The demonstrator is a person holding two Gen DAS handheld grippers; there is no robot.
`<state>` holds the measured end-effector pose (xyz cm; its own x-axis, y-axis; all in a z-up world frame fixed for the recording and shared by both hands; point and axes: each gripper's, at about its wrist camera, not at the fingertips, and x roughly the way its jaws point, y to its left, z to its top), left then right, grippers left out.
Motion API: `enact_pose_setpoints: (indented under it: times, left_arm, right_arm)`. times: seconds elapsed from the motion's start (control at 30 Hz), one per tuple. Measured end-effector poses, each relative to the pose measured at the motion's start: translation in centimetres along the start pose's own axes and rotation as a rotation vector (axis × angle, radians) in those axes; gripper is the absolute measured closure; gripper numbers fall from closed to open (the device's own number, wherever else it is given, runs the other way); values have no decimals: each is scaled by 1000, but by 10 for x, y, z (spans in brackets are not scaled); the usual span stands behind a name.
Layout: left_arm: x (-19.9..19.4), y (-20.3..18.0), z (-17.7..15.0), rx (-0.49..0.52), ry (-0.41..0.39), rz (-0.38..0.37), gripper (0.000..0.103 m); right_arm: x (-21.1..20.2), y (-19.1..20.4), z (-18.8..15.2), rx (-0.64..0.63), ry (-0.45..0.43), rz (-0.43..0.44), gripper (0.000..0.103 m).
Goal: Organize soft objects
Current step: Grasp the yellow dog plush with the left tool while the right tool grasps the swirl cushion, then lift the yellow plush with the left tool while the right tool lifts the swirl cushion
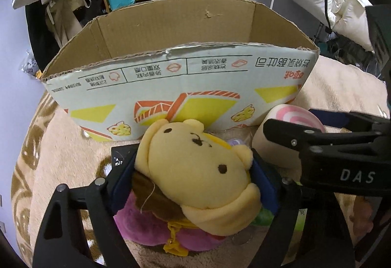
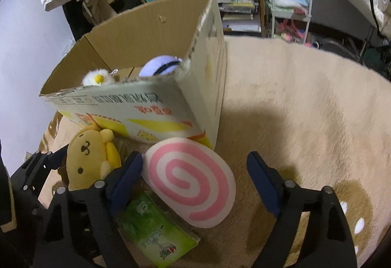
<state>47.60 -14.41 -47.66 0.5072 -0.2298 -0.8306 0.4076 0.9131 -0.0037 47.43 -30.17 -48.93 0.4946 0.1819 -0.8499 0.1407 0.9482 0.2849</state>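
Two hand-held grippers active. Left hand-held gripper (image 1: 193, 177) clamps yellow bear plush (image 1: 195, 170) just before cardboard box (image 1: 171, 82), low over beige rug (image 2: 305, 101). Right hand-held gripper (image 2: 195, 177) wide, straddling pink swirl cushion (image 2: 190, 182). Advice: lift bear clear of torn rim before release. Only right wrist view shows daisy plush (image 2: 96, 78) and lilac ball (image 2: 161, 65) inside box, green tissue pack (image 2: 156, 233) on rug.

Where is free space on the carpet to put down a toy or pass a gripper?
The beige carpet to the right of the cardboard box is bare. In front of the box it is crowded: yellow bear plush, pink swirl cushion and green packet lie close together beside both grippers.
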Motion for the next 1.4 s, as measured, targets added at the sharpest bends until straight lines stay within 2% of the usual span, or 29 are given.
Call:
enact_pose_setpoints:
  times: [0.03, 0.1, 0.27, 0.47, 0.83, 1.4]
  left_arm:
    - [0, 1, 0, -4, -1, 0, 19]
    - [-2, 2, 1, -9, -4, -2, 19]
    - [-6, 4, 1, -14, -17, 7, 20]
    - [-19, 13, 3, -50, -49, 17, 20]
    - [-55, 24, 0, -53, -142, 65, 20]
    - [-123, 35, -7, -56, -337, 178, 20]
  right_arm:
    - [2, 0, -1, 8, 12, 14, 27]
    - [3, 3, -2, -9, 20, 5, 30]
    - [1, 1, -4, -5, 17, 12, 46]
    - [-9, 2, -3, 3, -3, 20, 55]
    - [-45, 16, -7, -62, -121, -2, 56]
    - [-125, 40, -17, -167, -430, -3, 56]
